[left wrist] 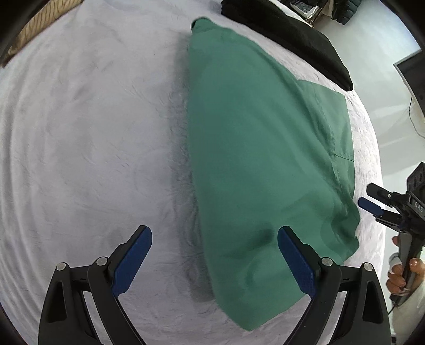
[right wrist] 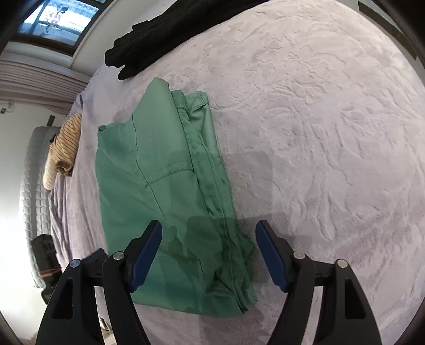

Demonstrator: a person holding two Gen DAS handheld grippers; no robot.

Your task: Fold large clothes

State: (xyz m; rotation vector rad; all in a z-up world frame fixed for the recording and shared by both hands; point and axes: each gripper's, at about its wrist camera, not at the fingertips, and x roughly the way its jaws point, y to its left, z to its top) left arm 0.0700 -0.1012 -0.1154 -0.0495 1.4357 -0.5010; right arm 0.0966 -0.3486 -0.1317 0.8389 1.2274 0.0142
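A green garment [left wrist: 255, 159] lies folded into a long strip on the pale lilac bedspread [left wrist: 93, 132]. My left gripper [left wrist: 214, 261] is open and empty, hovering above the garment's near left edge. The right gripper [left wrist: 372, 203] shows at the right edge of the left wrist view, beside the garment's corner. In the right wrist view the garment [right wrist: 164, 180] lies below my right gripper [right wrist: 208, 254], which is open and empty above its near end. The seams and waistband [right wrist: 195, 103] show at the far end.
A black garment [left wrist: 289, 34] lies at the bed's far edge, also in the right wrist view [right wrist: 164, 29]. A yellow striped garment [right wrist: 65, 146] lies at the bed's left edge. A window [right wrist: 58, 18] and floor surround the bed.
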